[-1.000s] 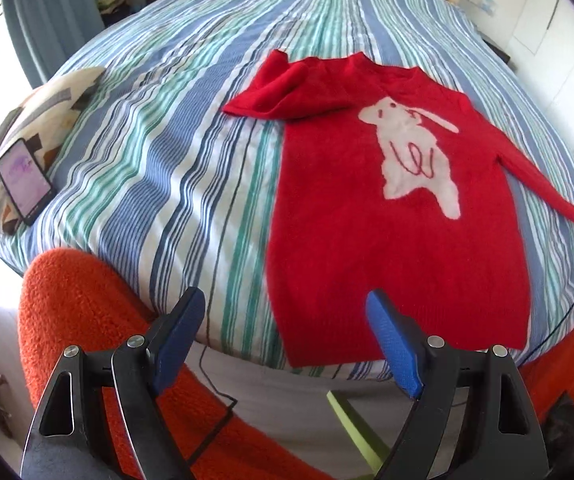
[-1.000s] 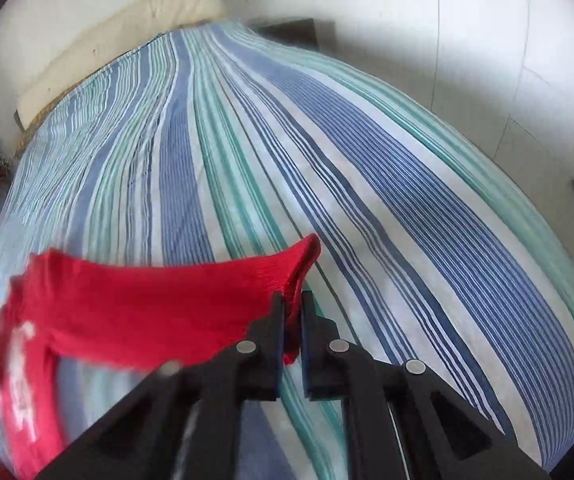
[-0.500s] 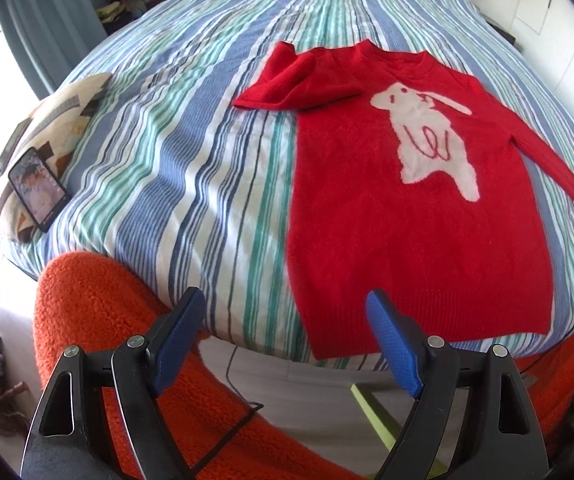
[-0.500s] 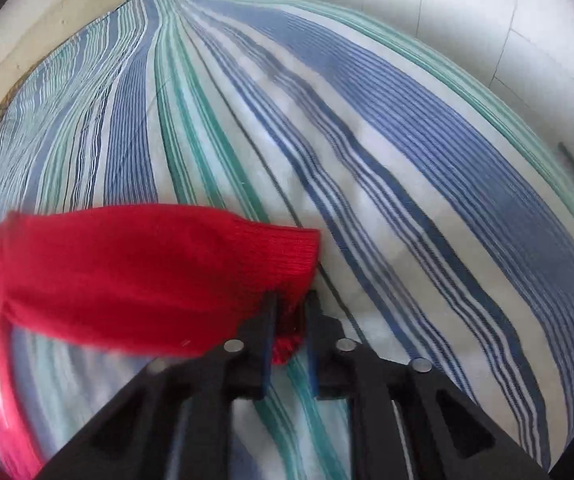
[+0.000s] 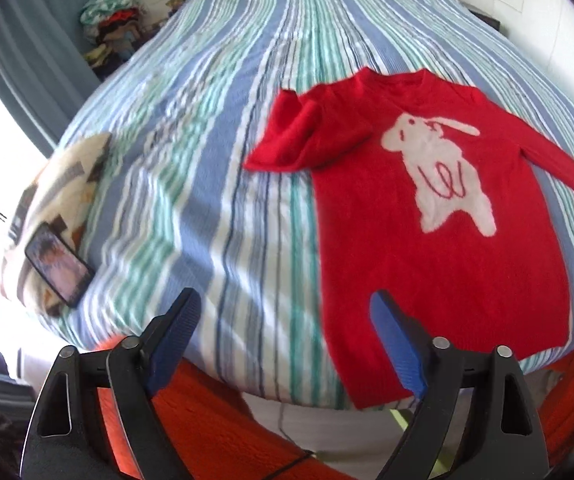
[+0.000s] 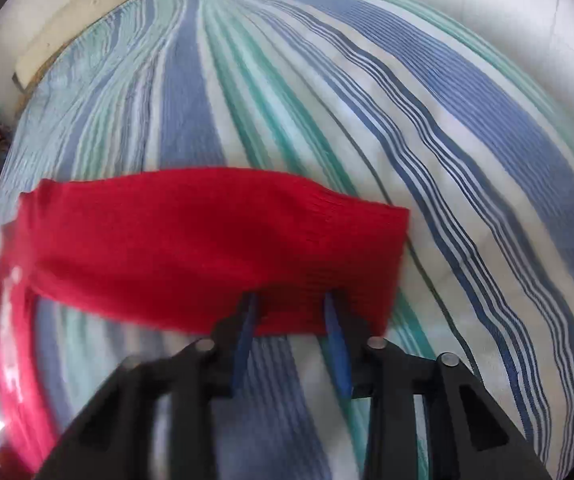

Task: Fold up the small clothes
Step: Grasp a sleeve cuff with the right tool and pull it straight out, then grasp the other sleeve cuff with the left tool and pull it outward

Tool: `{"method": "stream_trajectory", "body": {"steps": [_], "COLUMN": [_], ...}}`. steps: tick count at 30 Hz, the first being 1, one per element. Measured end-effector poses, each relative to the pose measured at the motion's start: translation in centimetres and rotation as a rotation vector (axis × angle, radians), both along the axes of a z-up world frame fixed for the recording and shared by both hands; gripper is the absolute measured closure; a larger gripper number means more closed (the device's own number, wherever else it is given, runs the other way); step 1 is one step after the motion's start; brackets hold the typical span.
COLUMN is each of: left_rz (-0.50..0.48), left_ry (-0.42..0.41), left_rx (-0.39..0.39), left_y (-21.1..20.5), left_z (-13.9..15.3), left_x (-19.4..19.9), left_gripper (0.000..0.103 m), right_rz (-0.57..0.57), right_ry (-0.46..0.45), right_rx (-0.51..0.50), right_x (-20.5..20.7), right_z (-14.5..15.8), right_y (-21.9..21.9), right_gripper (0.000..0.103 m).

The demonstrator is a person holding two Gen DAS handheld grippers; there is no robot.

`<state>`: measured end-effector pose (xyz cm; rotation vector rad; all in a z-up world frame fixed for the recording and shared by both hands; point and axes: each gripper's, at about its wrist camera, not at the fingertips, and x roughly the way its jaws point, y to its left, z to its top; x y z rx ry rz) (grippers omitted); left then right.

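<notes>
Striped bed [image 5: 215, 184]: sweater [image 5: 439, 248], cushion [image 5: 59, 200]

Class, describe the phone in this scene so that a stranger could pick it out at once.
Start at the striped bed. On its near left corner lies a patterned cushion, and the phone rests on that. It is the only dark, flat, glossy rectangle there, its screen lit.
</notes>
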<state>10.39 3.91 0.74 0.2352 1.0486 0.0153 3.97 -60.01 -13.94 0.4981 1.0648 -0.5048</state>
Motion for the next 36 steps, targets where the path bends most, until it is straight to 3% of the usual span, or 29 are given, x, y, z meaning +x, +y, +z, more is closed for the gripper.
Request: {"method": "stream_trajectory", "body": {"steps": [1,3,5,9,11,15,18,20,23,25,27,31,34,36], "left_rz": [-0.009,-0.044,-0.119,-0.290,-0.320,-0.212,-0.091,-0.078,-0.139,-0.172,-0.163,-0.124,-0.065,0.033], "left_ry": [-0.030,-0.083,-0.104,-0.067,0.029,0.172,0.293,0.324,0.319,0.325,0.336,0.229,0.109,0.024], "left_rx": [0.021,0.049,0.061,0.023,-0.059,-0.071,-0.097,-0.114,-0.113,-0.108,-0.092,-0.119,-0.243,-0.327], "left_y": [0.4,0.7,0.0,-3.0,-4.3,-5.2,-4.3,-4.6,-6.3,-7.4,-8.0,-7.3,-4.0,0.4], "left_z": [0.6,1.4,1.2,0.4,-0.5,-4.4,-8.0,-9.3,-10.0,-10.6,-11.4,-9.0,-4.1,-0.7], "left_x": [0.5,1.7,3.6,11.1,16.5,26.2,30.1,30.7,30.1,29.6,29.4,28.6,27.1,25.7], "left_gripper": [0.007,0.007,0.007,0.007,0.009,0.020,0.033,0.035,0.038,0.052,0.098,0.098,0.098,0.098], "right_rz": [-0.039,-0.096,-0.065,0.088,0.151,0.198,0.183,0.164,0.148,0.140,0.137,0.132,0.134,0.138], "right_ry": [-0.033,-0.031,-0.080,-0.114,-0.114,-0.108,-0.138,-0.152,-0.169,-0.168,-0.166,-0.170,-0.165,-0.160], "right_rx": [0.003,-0.077,-0.109,-0.252,-0.336,-0.355,-0.401,-0.398,-0.383,-0.375,-0.374,-0.388,-0.387,-0.381], "right_x": [-0.9,-2.2,-3.4,-6.5,-8.3,-10.8,-12.5,-12.8,-13.1,-12.9,-12.8,-13.0,-12.8,-12.8], "right_z": [0.3,2.2,4.9,9.6,10.7,10.4,10.7,10.9,11.0,10.9,10.9,11.1,11.0,11.0], "right_y": [-0.3,0.2,1.6,6.9,9.9,13.3,13.6,13.2,12.7,12.3,12.3,12.4,12.5,12.4], "right_gripper": [0.084,0.079,0.077,0.064,0.057,0.057,0.057,0.057,0.057,0.057,0.057,0.057,0.057,0.057]}}
